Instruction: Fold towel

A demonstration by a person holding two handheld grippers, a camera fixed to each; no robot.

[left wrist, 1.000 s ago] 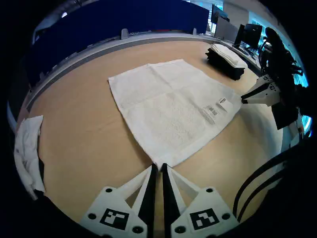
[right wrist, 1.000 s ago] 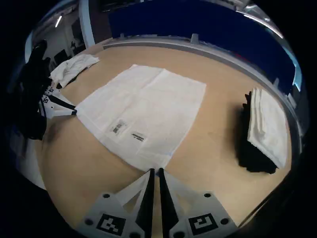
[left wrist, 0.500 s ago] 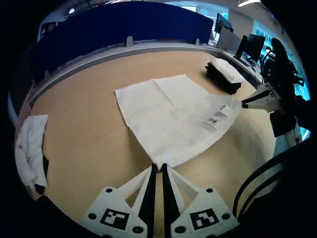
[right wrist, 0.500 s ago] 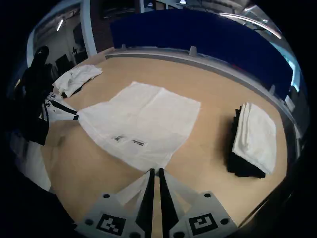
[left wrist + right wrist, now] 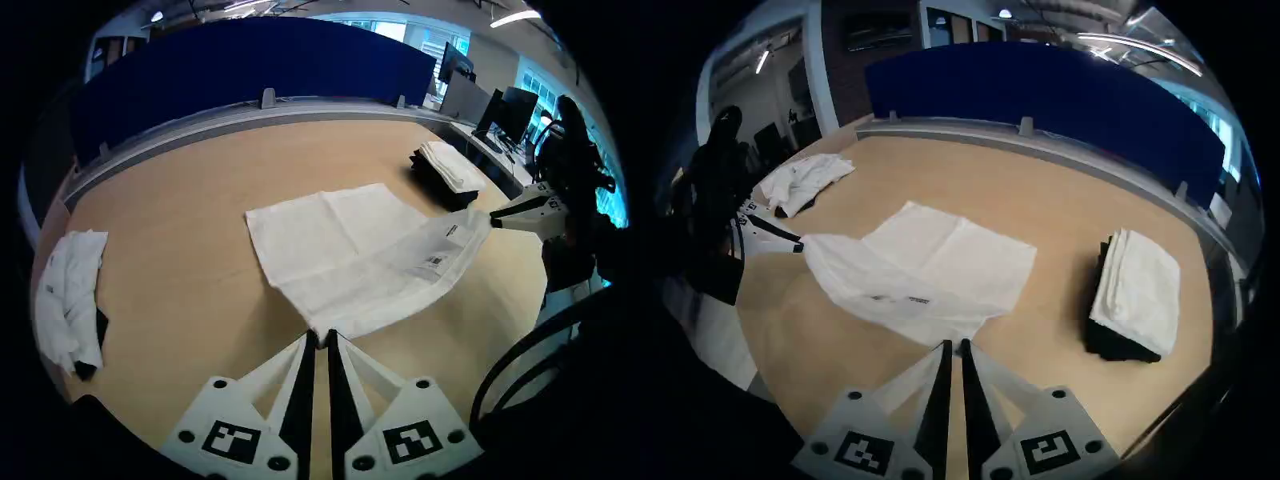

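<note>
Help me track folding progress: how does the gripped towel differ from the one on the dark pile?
The gripped towel is spread open, two corners pinched by the left gripper and right gripper; the piled towel is folded. The gripped towel is partly lifted; the piled towel lies flat. Both are white.

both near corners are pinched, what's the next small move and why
Probably carry the left gripper and right gripper forward together, toward the far edge of the towel. Each pinches a near corner, that edge is raised off the table, and the far half lies flat.
</note>
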